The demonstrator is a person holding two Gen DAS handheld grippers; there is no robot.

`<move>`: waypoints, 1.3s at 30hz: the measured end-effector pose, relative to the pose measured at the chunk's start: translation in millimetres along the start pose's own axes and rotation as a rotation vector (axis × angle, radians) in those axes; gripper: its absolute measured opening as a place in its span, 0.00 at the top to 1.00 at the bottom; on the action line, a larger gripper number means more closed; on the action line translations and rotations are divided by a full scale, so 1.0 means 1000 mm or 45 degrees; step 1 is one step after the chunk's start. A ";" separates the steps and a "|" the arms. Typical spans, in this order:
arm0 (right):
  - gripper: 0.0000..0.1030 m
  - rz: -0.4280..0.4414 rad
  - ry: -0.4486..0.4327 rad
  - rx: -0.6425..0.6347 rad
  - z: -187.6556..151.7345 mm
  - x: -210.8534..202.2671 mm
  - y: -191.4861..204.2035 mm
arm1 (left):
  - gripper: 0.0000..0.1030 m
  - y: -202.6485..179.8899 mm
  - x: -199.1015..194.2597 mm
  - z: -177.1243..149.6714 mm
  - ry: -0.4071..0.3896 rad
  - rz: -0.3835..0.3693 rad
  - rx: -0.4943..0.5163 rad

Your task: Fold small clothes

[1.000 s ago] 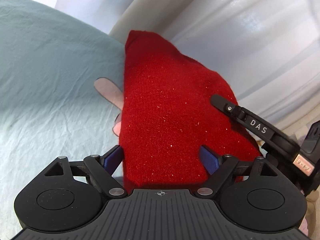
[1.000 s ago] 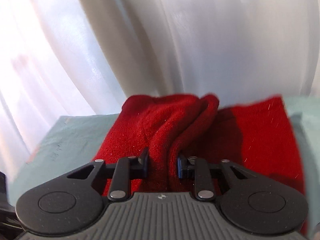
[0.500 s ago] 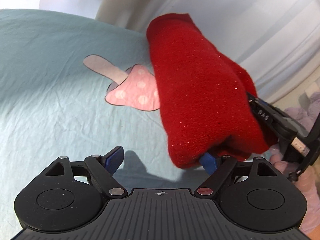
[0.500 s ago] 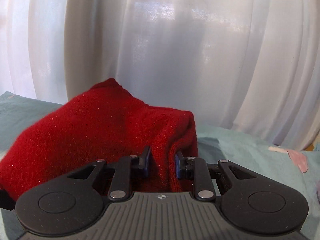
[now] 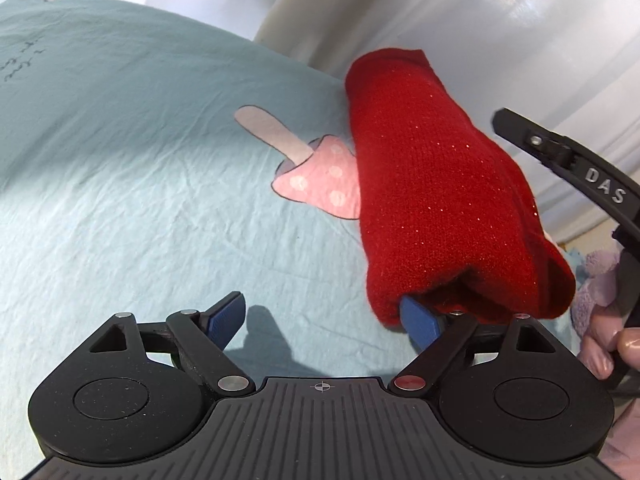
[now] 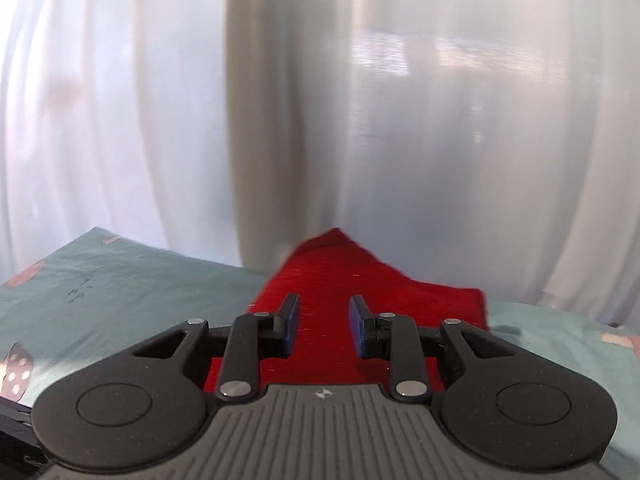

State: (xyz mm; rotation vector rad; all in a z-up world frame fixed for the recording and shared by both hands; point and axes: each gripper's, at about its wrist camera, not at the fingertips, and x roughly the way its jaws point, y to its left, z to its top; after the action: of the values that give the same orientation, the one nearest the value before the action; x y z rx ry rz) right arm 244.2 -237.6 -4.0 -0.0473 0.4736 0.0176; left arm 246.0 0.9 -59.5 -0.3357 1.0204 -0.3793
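A red knit garment (image 5: 432, 200) lies rolled in a thick fold on the teal sheet (image 5: 120, 160). My left gripper (image 5: 322, 310) stands wide open. The garment's near end drapes over its right finger, and its left finger hangs free above the sheet. In the right wrist view the red garment (image 6: 360, 280) lies flat beneath and beyond my right gripper (image 6: 325, 312). Its jaws are opening. The pads stand apart with the cloth showing through the gap, and neither pad presses on it.
A pink mushroom print (image 5: 320, 184) marks the sheet left of the garment. White curtains (image 6: 440, 120) hang close behind the bed. A black lever marked DAS (image 5: 592, 184), a person's fingers (image 5: 628, 344) and a purple soft item (image 5: 596, 292) are at the far right.
The right gripper's pads, earlier pinched on a red fold, have parted and pulled back from it. In the left view the garment slid rightward off the gap, uncovering the mushroom print.
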 end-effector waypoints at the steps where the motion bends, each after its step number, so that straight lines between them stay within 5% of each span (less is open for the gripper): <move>1: 0.75 0.023 0.008 -0.067 0.001 0.006 0.015 | 0.13 0.001 -0.003 0.000 -0.009 0.018 -0.005; 5: 0.75 -0.116 0.062 -0.254 -0.014 0.038 0.044 | 0.13 0.005 -0.016 0.001 -0.084 0.126 0.033; 10: 0.74 -0.263 0.075 -0.136 -0.048 0.045 -0.008 | 0.12 0.017 -0.029 0.006 -0.132 0.135 -0.027; 13: 0.74 -0.147 0.054 0.028 -0.055 0.040 -0.041 | 0.12 0.016 -0.025 0.009 -0.128 0.118 -0.053; 18: 0.71 -0.120 0.033 -0.060 -0.048 0.025 -0.024 | 0.11 -0.001 -0.017 0.012 -0.109 0.055 -0.041; 22: 0.60 -0.051 -0.081 0.176 -0.051 -0.020 -0.037 | 0.10 -0.022 -0.018 0.017 -0.125 0.050 0.044; 24: 0.60 -0.072 -0.047 0.240 -0.063 -0.030 -0.045 | 0.10 -0.034 -0.016 0.021 -0.130 0.040 0.080; 27: 0.62 -0.085 0.081 0.220 -0.087 -0.022 -0.052 | 0.09 -0.052 -0.009 0.025 -0.131 0.001 0.127; 34: 0.61 -0.046 0.061 0.163 -0.090 -0.020 -0.053 | 0.09 -0.077 0.007 0.035 -0.114 -0.029 0.159; 39: 0.61 -0.042 0.039 0.167 -0.097 -0.022 -0.052 | 0.05 -0.074 0.034 0.027 -0.001 0.016 0.218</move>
State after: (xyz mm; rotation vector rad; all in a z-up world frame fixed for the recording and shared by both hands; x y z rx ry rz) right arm 182.2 -294.5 -77.8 0.0733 0.5032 -0.0463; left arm 274.3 -77.9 -39.3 -0.1755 0.9814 -0.4517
